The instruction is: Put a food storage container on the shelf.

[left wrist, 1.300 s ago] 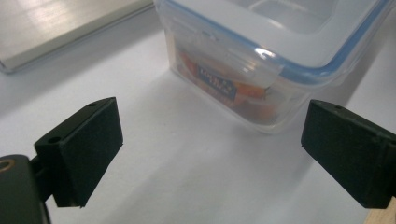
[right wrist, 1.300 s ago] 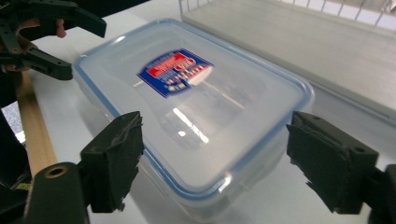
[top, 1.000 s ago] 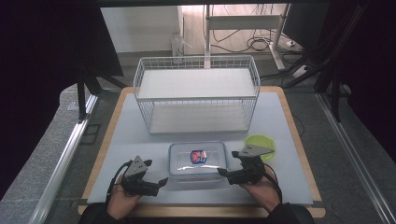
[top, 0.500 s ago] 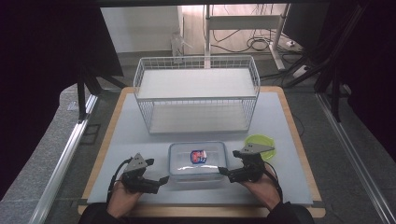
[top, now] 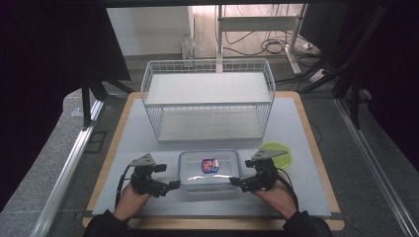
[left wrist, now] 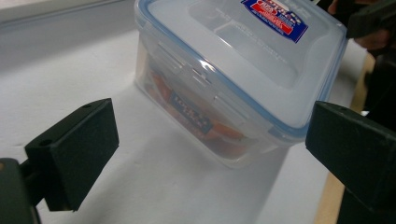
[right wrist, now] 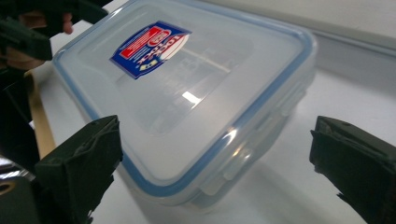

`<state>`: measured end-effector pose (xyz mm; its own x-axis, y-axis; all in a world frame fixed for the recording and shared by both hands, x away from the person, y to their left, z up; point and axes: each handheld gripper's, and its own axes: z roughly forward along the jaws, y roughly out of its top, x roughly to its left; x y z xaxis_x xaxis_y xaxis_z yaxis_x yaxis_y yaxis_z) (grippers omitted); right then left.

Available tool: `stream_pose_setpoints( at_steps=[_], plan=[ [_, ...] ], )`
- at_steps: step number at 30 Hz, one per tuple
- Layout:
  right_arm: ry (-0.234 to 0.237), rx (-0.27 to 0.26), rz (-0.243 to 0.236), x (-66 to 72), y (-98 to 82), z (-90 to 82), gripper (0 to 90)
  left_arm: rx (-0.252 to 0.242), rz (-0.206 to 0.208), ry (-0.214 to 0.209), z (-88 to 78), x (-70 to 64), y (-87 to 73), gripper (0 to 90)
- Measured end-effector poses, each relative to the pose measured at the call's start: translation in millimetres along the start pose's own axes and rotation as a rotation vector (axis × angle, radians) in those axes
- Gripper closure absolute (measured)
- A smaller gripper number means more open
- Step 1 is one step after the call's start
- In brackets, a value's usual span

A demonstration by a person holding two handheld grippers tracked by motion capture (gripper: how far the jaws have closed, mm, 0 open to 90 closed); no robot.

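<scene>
A clear plastic container (top: pixel 208 170) with a blue-sealed snap lid and a red and blue sticker lies on the white mat near the front edge. Orange contents show through its side wall (left wrist: pixel 196 116). My left gripper (top: pixel 167 177) stands at its left end, open wide; the pads (left wrist: pixel 79 140) touch nothing, and the container's near corner lies ahead between them. My right gripper (top: pixel 241 173) faces the container's right end (right wrist: pixel 187 93), also open, pads off the lid clips. Both pairs of jaws have just been opening, clear of the container.
A white wire basket rack (top: pixel 207 98) with two levels stands at the back of the mat. A lime green round lid (top: pixel 280 156) lies just right of my right hand. The wooden board's edge (top: pixel 212 224) runs along the front.
Both grippers' jaws have spread a little wider beside the container. The left hand has shifted slightly. The container has stayed in place.
</scene>
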<state>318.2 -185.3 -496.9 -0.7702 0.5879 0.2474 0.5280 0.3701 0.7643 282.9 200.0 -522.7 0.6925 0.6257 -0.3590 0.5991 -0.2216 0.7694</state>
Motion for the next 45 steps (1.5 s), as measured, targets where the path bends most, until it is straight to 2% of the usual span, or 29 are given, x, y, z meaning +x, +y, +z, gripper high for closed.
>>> stream_pose_setpoints(
  at_steps=[4,8,13,25,32,39,45],
  plan=[
    [0.025,0.026,0.01,0.8,1.6,3.8,1.3,0.005,-0.029,-0.038,3.9,6.0,4.5,2.2],
    [0.047,0.037,0.051,-1.7,3.1,7.8,1.1,0.03,-0.029,-0.056,11.0,8.7,10.4,1.5],
    [0.038,0.051,0.071,-3.9,7.4,11.8,1.6,0.071,-0.04,-0.097,25.2,12.2,20.8,1.7],
    [0.049,0.092,0.086,-3.2,13.3,19.8,0.5,0.088,-0.095,-0.198,38.7,13.3,18.1,0.0],
    [0.051,0.088,0.077,-3.7,13.2,20.1,0.1,0.071,-0.008,-0.138,35.8,4.1,21.7,0.2],
    [0.024,0.087,0.055,2.6,13.3,18.2,0.2,0.091,0.023,-0.096,31.9,-5.0,24.1,2.3],
    [-0.013,0.078,0.03,9.6,13.6,13.8,3.4,0.083,0.078,-0.07,27.4,-11.5,22.8,4.7]
  ],
)
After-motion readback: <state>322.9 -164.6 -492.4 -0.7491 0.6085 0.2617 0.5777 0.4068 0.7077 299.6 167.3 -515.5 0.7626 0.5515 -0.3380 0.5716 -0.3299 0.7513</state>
